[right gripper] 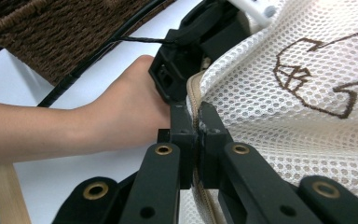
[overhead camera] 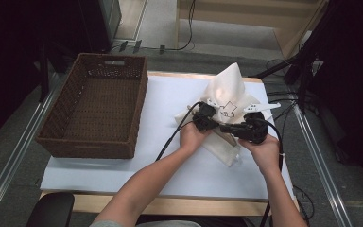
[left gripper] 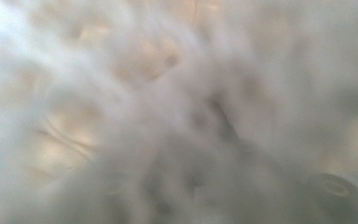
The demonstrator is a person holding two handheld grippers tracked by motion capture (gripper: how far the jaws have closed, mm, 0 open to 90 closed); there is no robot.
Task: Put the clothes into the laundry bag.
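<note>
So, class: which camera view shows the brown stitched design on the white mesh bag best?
The right gripper view: the brown stitching on the mesh bag is close and sharp beside the right tongs, shut on its edge. In the high view it is tiny. The left gripper view shows blurred pale fabric.

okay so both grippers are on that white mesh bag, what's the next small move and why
Probably draw the left gripper slowly away from the right gripper, whose jaws are shut on the mesh bag at its zipper edge. That anchors it, so pulling apart should open the bag.
</note>
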